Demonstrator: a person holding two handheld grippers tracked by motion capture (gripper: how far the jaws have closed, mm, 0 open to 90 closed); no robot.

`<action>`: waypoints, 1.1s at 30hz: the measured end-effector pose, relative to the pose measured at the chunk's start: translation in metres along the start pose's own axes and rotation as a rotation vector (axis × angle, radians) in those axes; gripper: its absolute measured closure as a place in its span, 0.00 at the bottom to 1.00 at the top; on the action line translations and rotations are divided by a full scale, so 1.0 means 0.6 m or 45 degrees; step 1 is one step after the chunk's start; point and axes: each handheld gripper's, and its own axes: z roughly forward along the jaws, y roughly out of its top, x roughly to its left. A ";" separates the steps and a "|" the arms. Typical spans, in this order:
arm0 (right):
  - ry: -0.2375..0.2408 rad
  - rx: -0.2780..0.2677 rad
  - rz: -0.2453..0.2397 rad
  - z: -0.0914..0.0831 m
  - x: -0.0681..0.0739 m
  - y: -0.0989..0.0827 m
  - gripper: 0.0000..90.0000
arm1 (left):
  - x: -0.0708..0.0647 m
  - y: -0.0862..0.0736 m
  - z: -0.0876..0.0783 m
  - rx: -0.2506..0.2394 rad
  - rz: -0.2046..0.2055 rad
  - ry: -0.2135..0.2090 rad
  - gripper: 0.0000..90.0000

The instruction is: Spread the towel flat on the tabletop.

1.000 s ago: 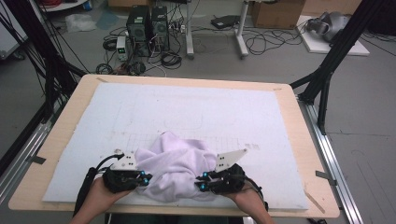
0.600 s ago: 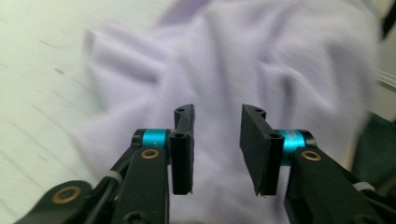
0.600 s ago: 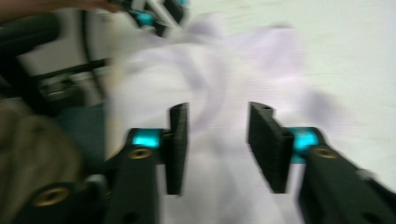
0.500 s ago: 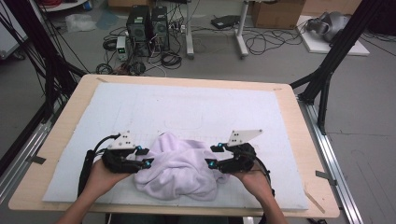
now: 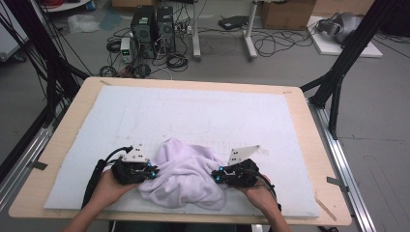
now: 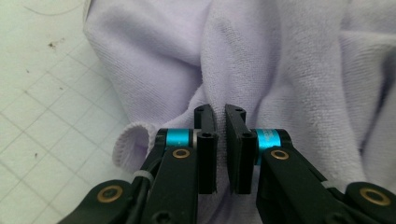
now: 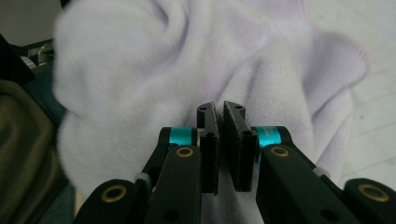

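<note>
Near table edge, a crumpled lilac cloth [image 5: 186, 179] lies on the white mat [image 5: 203, 116]. Left gripper [image 6: 220, 122] has just been closing and now pinches a fold at cloth's left side. Right gripper [image 7: 220, 114] did same, pinching cloth at right side. Behind the table, PC towers [image 5: 153, 24] and cables on floor.

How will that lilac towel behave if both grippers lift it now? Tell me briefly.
The lilac towel lies crumpled in soft folds, so it would likely sag and drape rather than hold shape. Its fuzzy terry nap probably resists slipping where the left gripper and right gripper pinch it. It looks light.
</note>
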 end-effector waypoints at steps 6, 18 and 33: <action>0.059 -0.039 -0.070 -0.033 0.047 0.015 0.94 | -0.026 -0.011 -0.043 -0.034 0.005 -0.013 0.93; 0.108 -0.060 -0.025 -0.034 0.059 0.013 0.73 | -0.024 -0.003 -0.046 -0.091 -0.003 -0.035 0.71; -0.128 0.007 0.016 -0.010 -0.051 0.036 0.67 | 0.058 0.035 0.014 -0.107 -0.072 0.071 0.60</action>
